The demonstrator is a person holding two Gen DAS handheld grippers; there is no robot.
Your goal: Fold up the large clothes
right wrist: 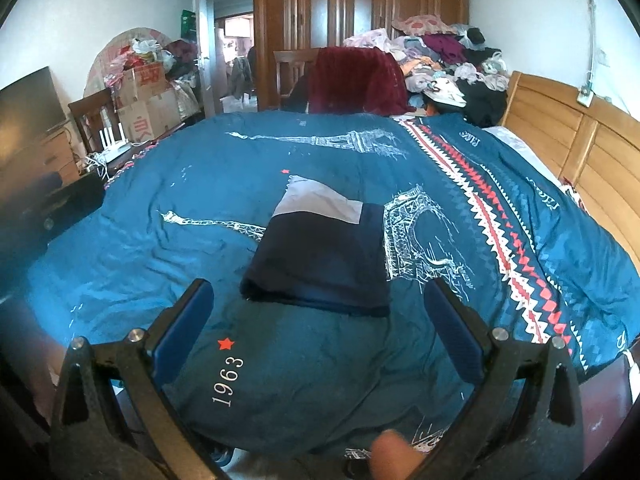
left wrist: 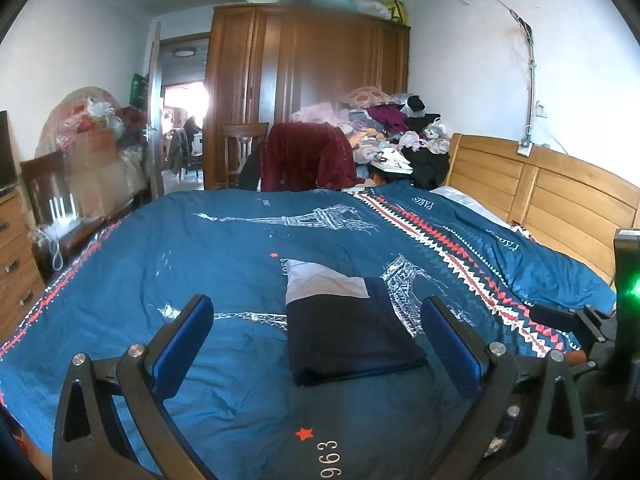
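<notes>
Currently folded navy garment lies mid-bed on the duvet, left gripper and right gripper both spread wide and empty just short of its near edge; risk: a low approach snags duvet fabric and undoes the fold.

A bed with a wooden headboard is covered by a blue duvet printed with Eiffel towers and a zigzag band. A folded navy garment with a pale panel is laid flat near the middle of the duvet.
</notes>
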